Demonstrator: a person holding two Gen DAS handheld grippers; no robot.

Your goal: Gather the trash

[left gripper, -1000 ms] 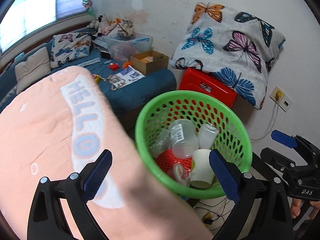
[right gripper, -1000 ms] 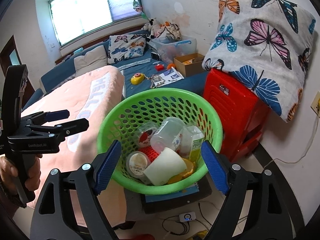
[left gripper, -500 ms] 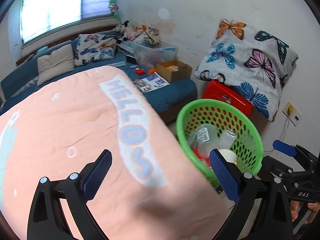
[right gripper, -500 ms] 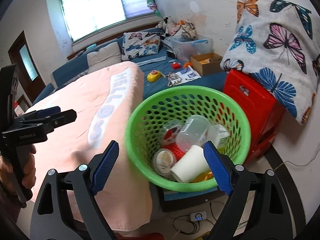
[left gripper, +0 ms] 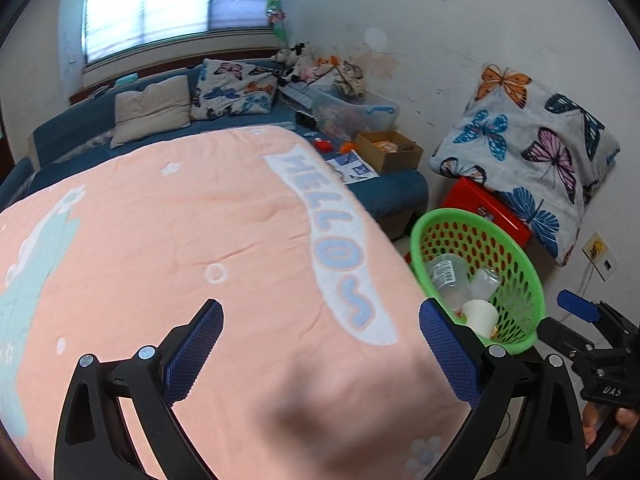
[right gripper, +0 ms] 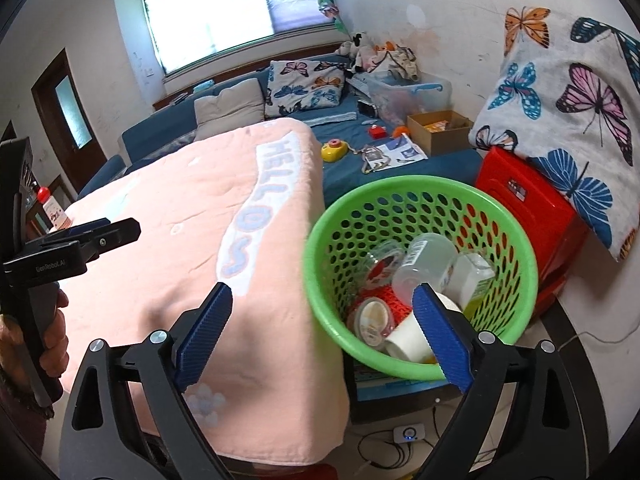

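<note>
While both grippers are hanging over the pink blanket (left gripper: 168,248), neither is holding anything. The left gripper (left gripper: 320,354) is standing with its jaws wide apart, only blanket showing between its blue pads (left gripper: 192,354). The right gripper (right gripper: 320,340) is also gaping wide, its jaws having just been opening further, with nothing clamped between them; its left pad is lying over the blanket's near corner and its right pad over the near rim of the basket (right gripper: 516,248).

The green basket is sitting just beside the blanket's right edge, close against it, with a red stool (right gripper: 532,216) behind it and a butterfly cushion (right gripper: 572,92) leaning on the wall above the stool. A dark flat item is lying under the basket; what it is cannot be told.

Trash is lying inside the basket: a clear bottle (right gripper: 424,268) on its side, a second small bottle (right gripper: 472,276) just beside it, a white cup (right gripper: 408,342) tipped over at the near wall, a round lidded tub (right gripper: 374,314) next to the cup, and a crumpled clear container (right gripper: 380,260) toward the far left wall. All are touching or overlapping one another on the bottom.

A hand (right gripper: 52,340) is gripping the left gripper's handle at the blanket's left edge in the right view. Beyond the blanket a blue sofa (right gripper: 360,164) is carrying a cardboard box (right gripper: 440,128), a yellow toy (right gripper: 334,150) and papers (right gripper: 396,152).
</note>
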